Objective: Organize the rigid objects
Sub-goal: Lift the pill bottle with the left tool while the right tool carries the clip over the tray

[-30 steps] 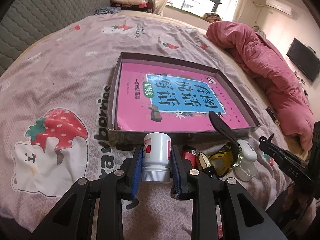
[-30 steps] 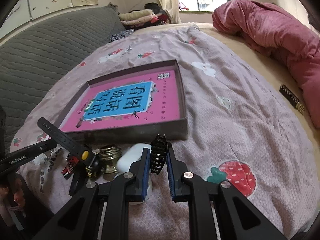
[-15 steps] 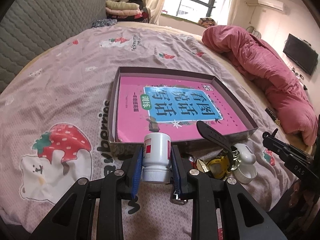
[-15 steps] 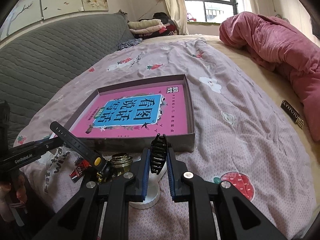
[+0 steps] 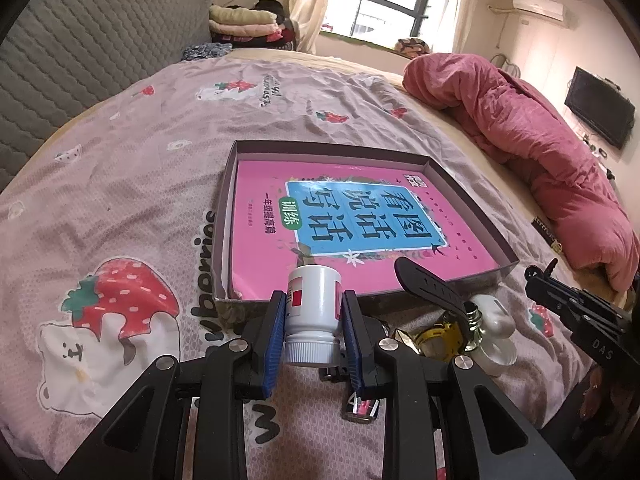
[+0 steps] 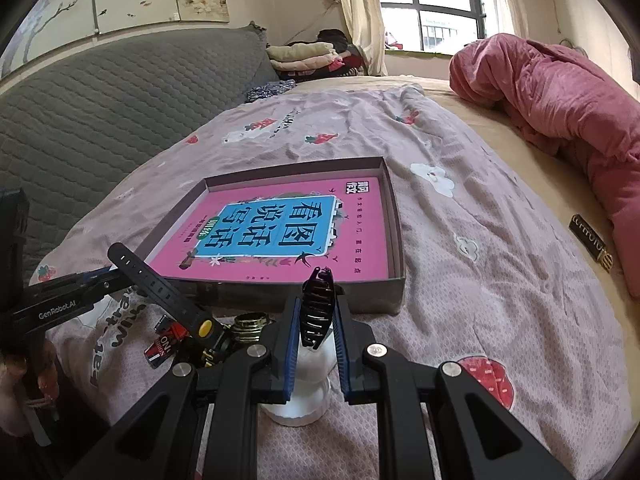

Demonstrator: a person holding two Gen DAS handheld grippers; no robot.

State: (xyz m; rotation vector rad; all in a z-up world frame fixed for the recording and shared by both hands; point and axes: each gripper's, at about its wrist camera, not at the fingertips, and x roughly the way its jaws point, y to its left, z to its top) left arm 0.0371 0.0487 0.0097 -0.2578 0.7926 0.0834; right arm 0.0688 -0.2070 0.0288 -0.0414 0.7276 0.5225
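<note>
Pink strawberry-print bedspread [image 5: 120, 184] covering the bed, running out of frame at every edge. On it, a shallow grey box [image 5: 230, 184] with a pink book [image 5: 260, 240] lying flat inside; near wall partly masked in both views by the tools. Rumpled red quilt [image 5: 540, 140] along the far side, cut off at the right.

Left tool [image 5: 313, 322] clamped on a white pill bottle [image 5: 314, 308], blue pads pressed to both sides, cap toward the camera, base tipped toward the box's near edge; bottle raised just short of the box, not inside it. Label only partly readable.

Right tool [image 6: 316, 320] squeezed tight on a black hair claw clip [image 6: 317, 308], teeth end poking up past the pads, held above the bedspread in front of the box's near right corner.

Below and between the tools, a small heap: white dispenser [image 6: 308, 364] largely hidden behind the right tool; black watch strap [image 6: 160, 284] jutting upward over a yellow piece; brass ring [image 6: 250, 324], possibly a lid, too obscured to say; small red-and-black item [image 6: 164, 344] half covered.
</note>
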